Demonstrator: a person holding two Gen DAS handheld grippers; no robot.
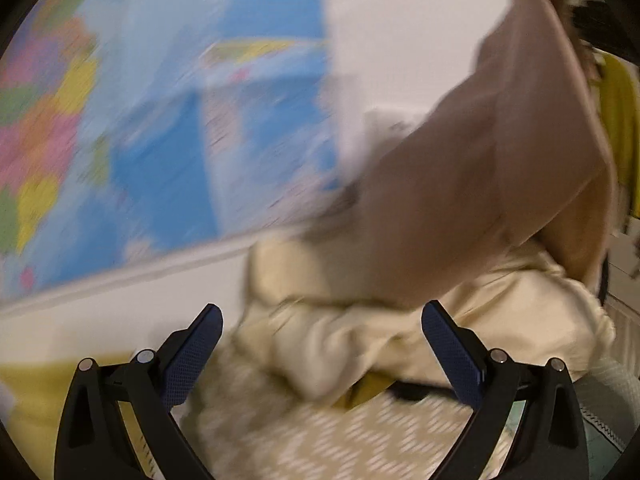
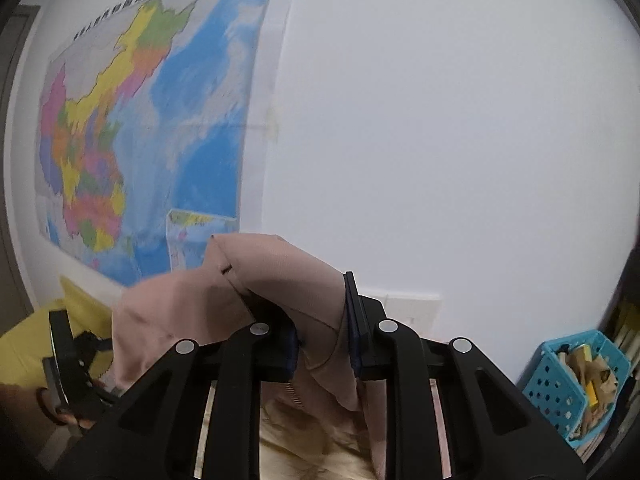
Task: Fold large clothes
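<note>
A dusty-pink garment (image 2: 248,304) is bunched between the pads of my right gripper (image 2: 320,320), which is shut on it and held high in front of the wall. In the left wrist view the same pink garment (image 1: 500,160) rises as a wide sheet to the upper right, its top corner blurred. Under it a cream garment (image 1: 400,320) lies crumpled on a beige patterned cover (image 1: 320,432). My left gripper (image 1: 323,312) is open just before the cream heap, with nothing between its fingers. This view is motion-blurred.
A big coloured wall map (image 2: 140,120) hangs on the white wall (image 2: 440,120), with a white socket plate (image 2: 412,312) below. A blue perforated basket (image 2: 576,380) of odds and ends stands at the right. Yellow fabric (image 2: 80,312) and a hand (image 2: 52,408) are at the left.
</note>
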